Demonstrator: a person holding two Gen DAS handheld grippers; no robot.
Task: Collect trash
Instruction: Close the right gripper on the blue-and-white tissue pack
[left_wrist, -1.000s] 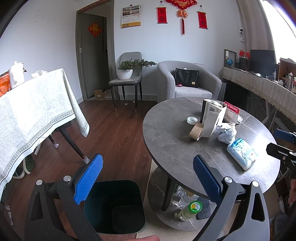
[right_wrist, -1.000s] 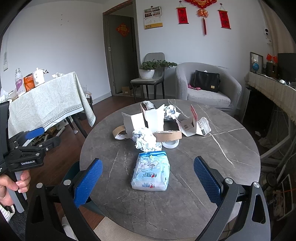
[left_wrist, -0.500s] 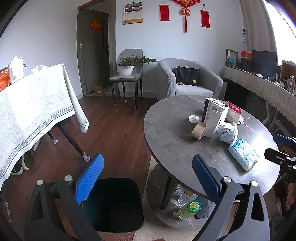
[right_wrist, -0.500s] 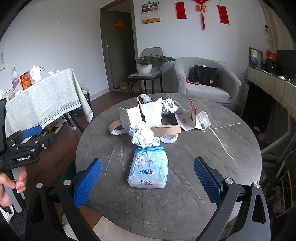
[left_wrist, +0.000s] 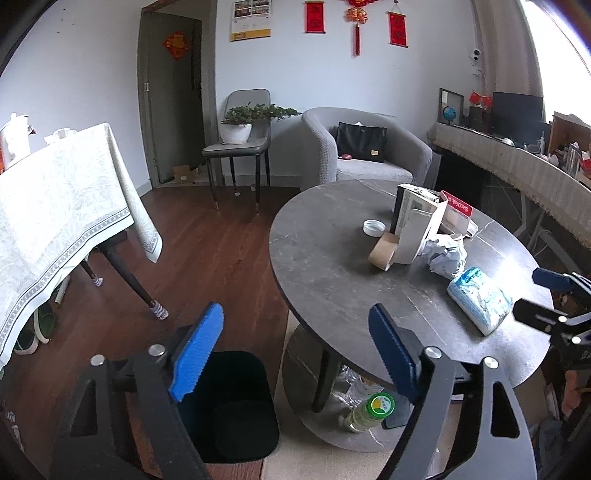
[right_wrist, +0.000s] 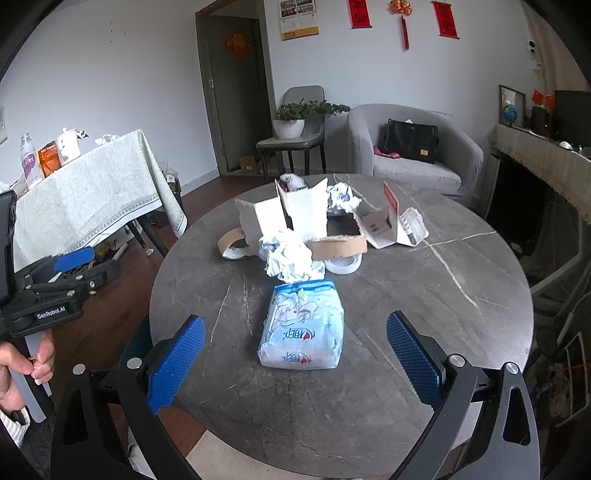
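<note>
A blue-and-white tissue pack (right_wrist: 303, 325) lies on the round grey table (right_wrist: 424, 295), in front of my right gripper (right_wrist: 295, 328). That gripper is open, its pads apart from the pack. Behind the pack are crumpled paper (right_wrist: 290, 258), torn cardboard boxes (right_wrist: 303, 210), a cardboard tape core (right_wrist: 231, 243) and a white lid (right_wrist: 345, 264). My left gripper (left_wrist: 295, 328) hangs above a dark bin (left_wrist: 229, 402) on the floor beside the table (left_wrist: 325, 266). Its jaws are closing with nothing between them. The tissue pack (left_wrist: 480, 299) also shows in the left wrist view.
A bottle (left_wrist: 369, 410) lies on the table's lower shelf. A cloth-covered table (left_wrist: 55, 206) stands to the left, a chair with a plant (left_wrist: 240, 144) and a grey armchair (left_wrist: 365, 155) at the back. A hand (right_wrist: 22, 365) holds the left gripper's handle.
The left gripper's jaws have come a little closer together. Both views are otherwise almost unchanged.
</note>
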